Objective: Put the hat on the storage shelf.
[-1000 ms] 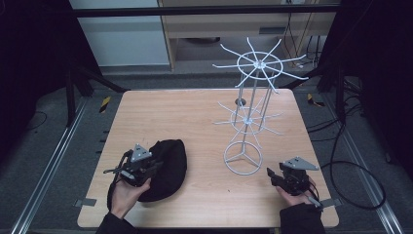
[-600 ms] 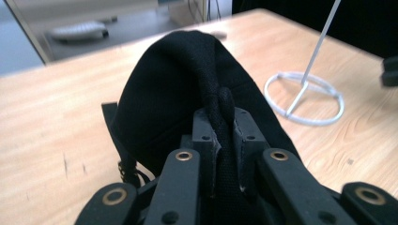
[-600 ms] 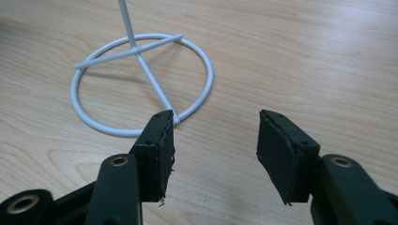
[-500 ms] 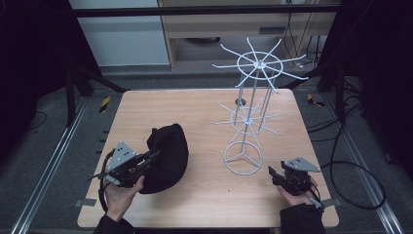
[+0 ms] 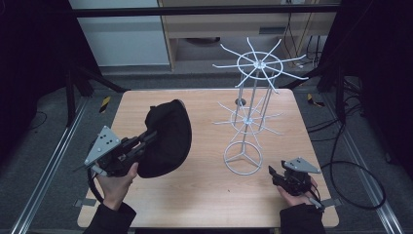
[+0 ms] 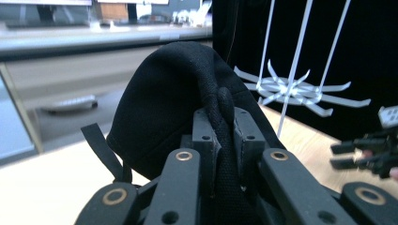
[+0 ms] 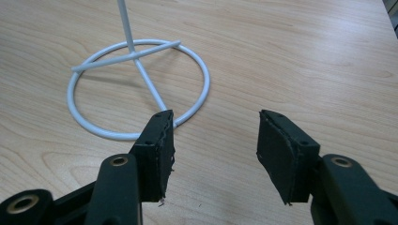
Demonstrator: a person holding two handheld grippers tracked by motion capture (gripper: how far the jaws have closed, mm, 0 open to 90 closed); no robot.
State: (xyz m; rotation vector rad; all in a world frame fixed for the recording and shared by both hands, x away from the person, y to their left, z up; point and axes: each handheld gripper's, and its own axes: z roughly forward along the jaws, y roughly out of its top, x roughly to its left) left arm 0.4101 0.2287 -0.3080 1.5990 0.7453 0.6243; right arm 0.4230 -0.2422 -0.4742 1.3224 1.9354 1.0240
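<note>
— What did you have at the left of the high view?

— I had the left gripper (image 5: pixel 146 140) at lower left, clamped narrow on a black cap (image 5: pixel 165 136). In the left gripper view its jaws pinched a seam ridge of the cap (image 6: pixel 173 98) at frame centre, with a black strap (image 6: pixel 105 152) hanging off at the lower left. From above, the cap sat left of centre, lifted over the wooden table (image 5: pixel 204 195).

— And moving right?

— I saw the white wire rack (image 5: pixel 251 112) right of centre, its ring base (image 5: pixel 242 158) resting on the table and its spoked top in the upper right. At the left gripper view's right side I saw its lower spokes (image 6: pixel 291 89).

— The other claw?

— I kept the right gripper (image 5: pixel 273 174) at lower right, just beside the ring base. In the right gripper view its jaws stood wide, nothing between them, the left pad (image 7: pixel 159 150) over the ring base's (image 7: pixel 141 89) near edge.
</note>
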